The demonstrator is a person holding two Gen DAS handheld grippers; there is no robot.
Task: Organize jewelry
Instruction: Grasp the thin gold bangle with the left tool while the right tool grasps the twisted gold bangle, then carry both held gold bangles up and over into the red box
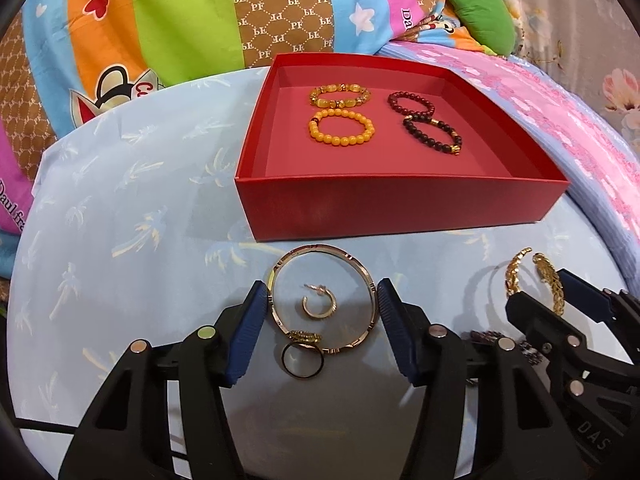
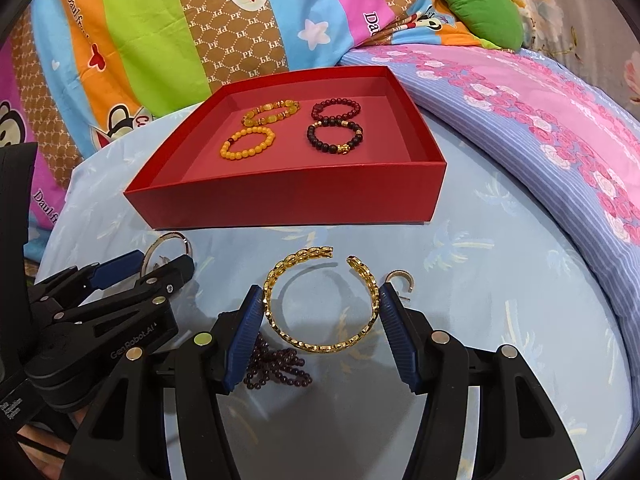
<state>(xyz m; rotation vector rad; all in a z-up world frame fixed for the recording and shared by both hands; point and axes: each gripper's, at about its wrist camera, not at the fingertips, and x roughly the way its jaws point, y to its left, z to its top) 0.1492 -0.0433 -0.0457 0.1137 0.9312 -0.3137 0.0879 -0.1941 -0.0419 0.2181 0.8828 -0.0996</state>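
A red box (image 1: 400, 208) (image 2: 288, 204) holds two yellow bead bracelets (image 1: 342, 130) (image 2: 248, 142) and two dark bead bracelets (image 1: 432, 136) (image 2: 334, 136). My left gripper (image 1: 322, 300) is open with its fingers on both sides of a thin rose-gold bangle (image 1: 362, 276) lying on the blue cloth. A small hoop earring (image 1: 320, 304) lies inside the bangle and a dark ring (image 1: 302, 362) lies at its near edge. My right gripper (image 2: 322, 300) is open around a gold chain cuff (image 2: 320, 346) (image 1: 514, 276). A dark bead strand (image 2: 280, 368) lies beside its left finger.
A gold hoop earring (image 2: 400, 280) lies right of the cuff. A colourful cartoon quilt (image 1: 160, 40) is bunched behind the box. A pink flowered blanket (image 2: 560, 140) and a green cushion (image 2: 476, 4) lie to the right. The left gripper's body (image 2: 100, 320) is close on the left.
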